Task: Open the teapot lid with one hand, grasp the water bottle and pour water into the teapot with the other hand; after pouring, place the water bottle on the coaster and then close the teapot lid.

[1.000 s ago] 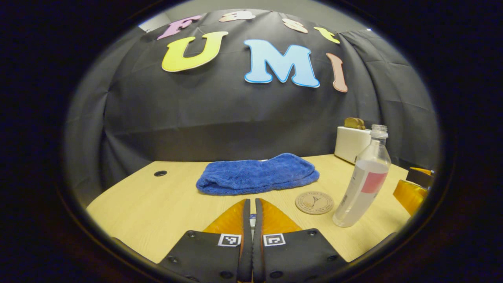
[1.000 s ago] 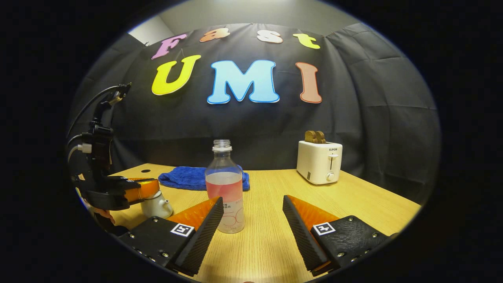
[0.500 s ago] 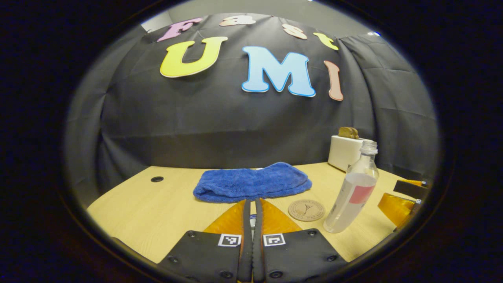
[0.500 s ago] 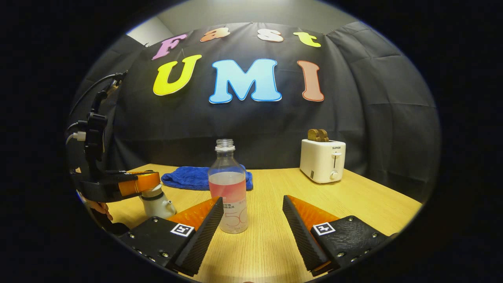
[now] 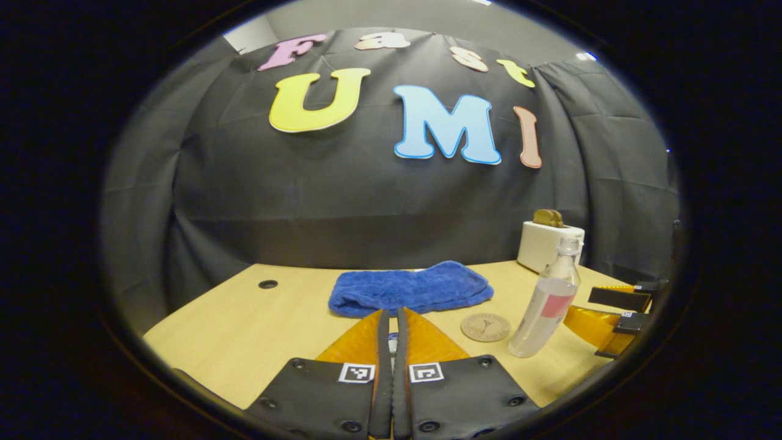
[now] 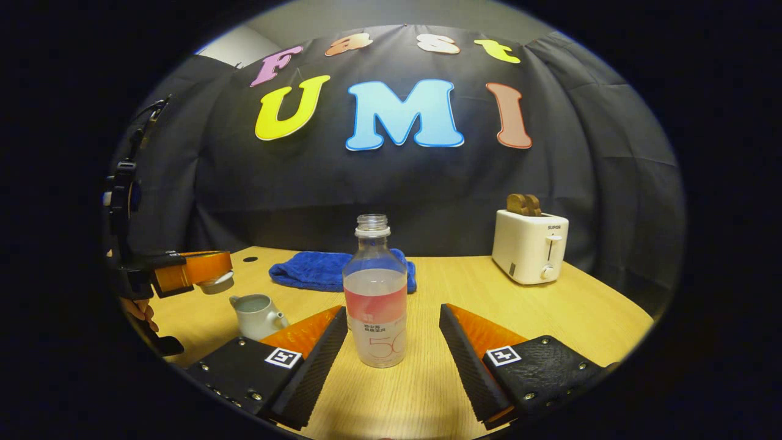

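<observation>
Lid point(image 6: 215, 281) gripped in left tool point(image 6: 201, 272) above teapot point(image 6: 255, 315), right tool point(image 6: 391, 342) open, flanking bottle point(image 6: 375, 293).

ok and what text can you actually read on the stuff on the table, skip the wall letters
"SUPOR": on the front of the white toaster.
Clear plastic water bottle: the print on its label is too small and blurred to read.
Round brown coaster: a ring of lettering, too small to read.
Black-and-white square tags: coded patterns, no words.

Demo booth: cloth wall point(image 6: 586, 183), table point(image 6: 489, 330) w/ toaster point(image 6: 530, 247).
</observation>
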The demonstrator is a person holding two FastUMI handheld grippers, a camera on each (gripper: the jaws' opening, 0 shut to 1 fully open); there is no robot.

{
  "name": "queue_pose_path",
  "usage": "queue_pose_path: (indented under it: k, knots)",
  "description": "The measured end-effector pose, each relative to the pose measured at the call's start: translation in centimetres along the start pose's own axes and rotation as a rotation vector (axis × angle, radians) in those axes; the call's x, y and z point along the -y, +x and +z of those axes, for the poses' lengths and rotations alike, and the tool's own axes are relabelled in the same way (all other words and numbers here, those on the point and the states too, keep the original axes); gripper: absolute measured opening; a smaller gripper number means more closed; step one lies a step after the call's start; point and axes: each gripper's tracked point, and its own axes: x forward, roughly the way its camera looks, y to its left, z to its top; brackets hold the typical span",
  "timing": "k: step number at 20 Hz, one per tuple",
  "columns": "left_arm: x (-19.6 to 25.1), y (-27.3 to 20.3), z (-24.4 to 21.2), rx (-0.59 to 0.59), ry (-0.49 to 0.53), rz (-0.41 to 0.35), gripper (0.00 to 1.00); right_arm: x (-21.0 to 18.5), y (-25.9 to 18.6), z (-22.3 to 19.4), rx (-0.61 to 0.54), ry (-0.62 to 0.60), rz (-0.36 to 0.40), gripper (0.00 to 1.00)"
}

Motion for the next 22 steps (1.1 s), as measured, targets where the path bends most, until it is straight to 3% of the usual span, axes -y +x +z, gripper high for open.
queue_pose_path:
  k: [6, 15, 17, 18, 22]
  knots:
    - [-3.1, -2.1, -0.6, -0.007, -0.003, 0.052, 0.07, -0.1, 2.5, -1.2, -0.078, 0.011, 0.067, 0.95]
    - [-5.9, -4.6, -2.0, -0.03, -0.012, 0.094, 0.06, -0.6, 5.3, -2.4, -0.127, -0.026, 0.076, 0.94]
    - [-6.3, -5.1, -2.4, -0.034, -0.012, 0.101, 0.06, -0.9, 5.8, -2.7, -0.126, -0.033, 0.077, 0.87]
    - [-6.4, -5.3, -2.5, -0.035, -0.013, 0.103, 0.06, -0.9, 6.1, -2.4, -0.124, -0.045, 0.074, 0.78]
    - [-6.9, -6.0, -3.1, -0.043, -0.029, 0.108, 0.06, -1.1, 5.7, -2.5, -0.115, -0.088, 0.074, 0.75]
